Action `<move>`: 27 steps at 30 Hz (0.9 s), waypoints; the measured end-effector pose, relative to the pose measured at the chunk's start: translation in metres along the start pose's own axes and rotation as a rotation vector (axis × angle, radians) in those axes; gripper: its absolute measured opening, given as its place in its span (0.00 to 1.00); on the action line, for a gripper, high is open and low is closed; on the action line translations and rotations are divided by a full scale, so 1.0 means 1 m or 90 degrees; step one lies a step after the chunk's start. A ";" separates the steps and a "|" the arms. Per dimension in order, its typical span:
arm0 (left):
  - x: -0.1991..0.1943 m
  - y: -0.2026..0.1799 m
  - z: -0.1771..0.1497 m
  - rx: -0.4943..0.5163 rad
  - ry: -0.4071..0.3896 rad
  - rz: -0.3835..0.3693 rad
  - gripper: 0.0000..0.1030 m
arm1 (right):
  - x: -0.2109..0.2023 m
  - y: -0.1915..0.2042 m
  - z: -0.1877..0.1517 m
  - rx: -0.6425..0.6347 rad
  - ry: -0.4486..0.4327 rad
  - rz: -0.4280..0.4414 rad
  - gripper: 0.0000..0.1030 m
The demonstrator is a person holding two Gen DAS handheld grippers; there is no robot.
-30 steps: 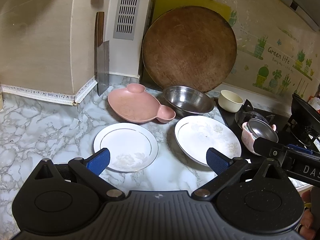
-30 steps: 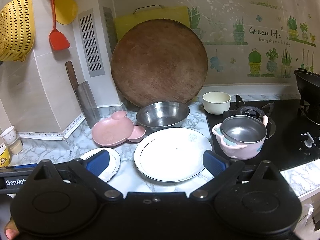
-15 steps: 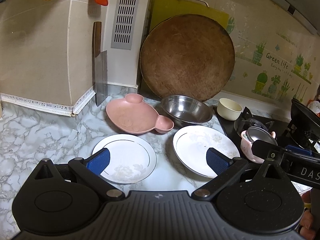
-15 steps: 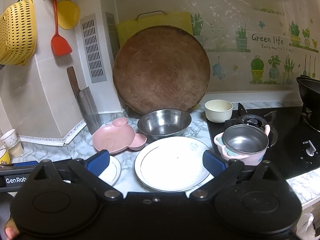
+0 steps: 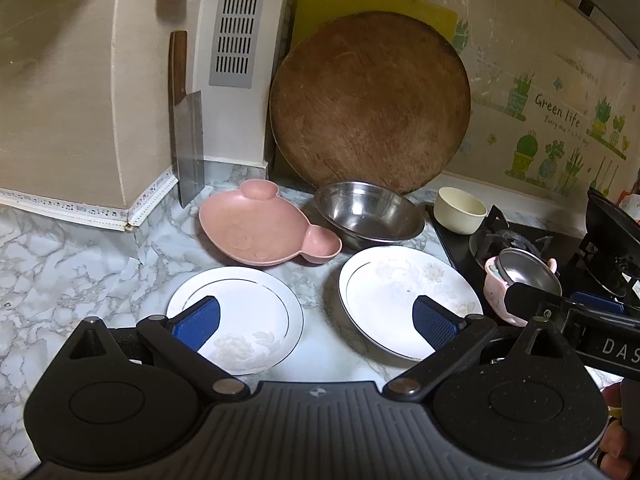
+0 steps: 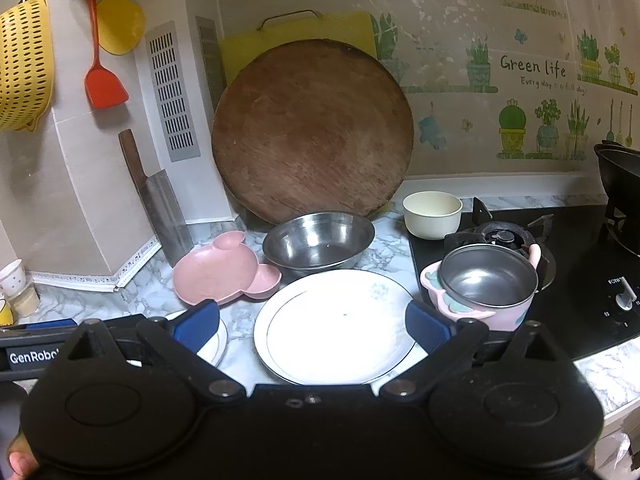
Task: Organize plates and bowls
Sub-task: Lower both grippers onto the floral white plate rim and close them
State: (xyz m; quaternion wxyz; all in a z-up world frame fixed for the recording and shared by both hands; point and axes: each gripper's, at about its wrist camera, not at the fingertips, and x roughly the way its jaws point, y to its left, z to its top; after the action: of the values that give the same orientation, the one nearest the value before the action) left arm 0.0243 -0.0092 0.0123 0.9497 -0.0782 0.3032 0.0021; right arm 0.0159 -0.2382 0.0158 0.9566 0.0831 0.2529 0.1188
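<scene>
On the marble counter lie a small white plate (image 5: 244, 316) at the left and a larger white plate (image 5: 396, 296) at the right. Behind them sit a pink bear-shaped dish (image 5: 256, 228), a steel bowl (image 5: 368, 216) and a cream bowl (image 5: 460, 210). A pink pot with a steel inside (image 5: 516, 276) stands on the stove. My left gripper (image 5: 316, 320) is open and empty above the plates' near edges. My right gripper (image 6: 312, 326) is open and empty over the larger plate (image 6: 336, 328), with the steel bowl (image 6: 318, 244) and pink pot (image 6: 484, 284) beyond.
A round wooden board (image 6: 312, 132) and a yellow board (image 6: 296, 36) lean on the back wall. A cleaver (image 6: 160, 204) leans at the left corner. The black stove (image 6: 580, 280) with a burner is at the right. Small cups (image 6: 14, 284) stand far left.
Both grippers have pulled back and tilted a little, so the dishes sit lower in both views. Nothing on the counter has moved. Both stay open.
</scene>
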 end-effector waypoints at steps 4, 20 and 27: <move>0.022 0.000 0.001 0.003 0.030 0.000 1.00 | 0.011 -0.008 -0.003 0.006 0.018 -0.014 0.97; 0.157 -0.014 0.025 -0.024 0.169 -0.014 0.99 | 0.103 -0.074 -0.022 0.101 0.175 -0.073 0.78; 0.200 -0.031 0.033 -0.002 0.214 -0.009 0.69 | 0.132 -0.093 -0.025 0.154 0.227 -0.054 0.61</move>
State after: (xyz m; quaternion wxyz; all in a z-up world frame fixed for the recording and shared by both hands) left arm 0.2084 -0.0432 -0.0722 0.8855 -0.0810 0.4572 -0.0175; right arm 0.1320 -0.2896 -0.0878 0.8840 0.1640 0.4338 0.0600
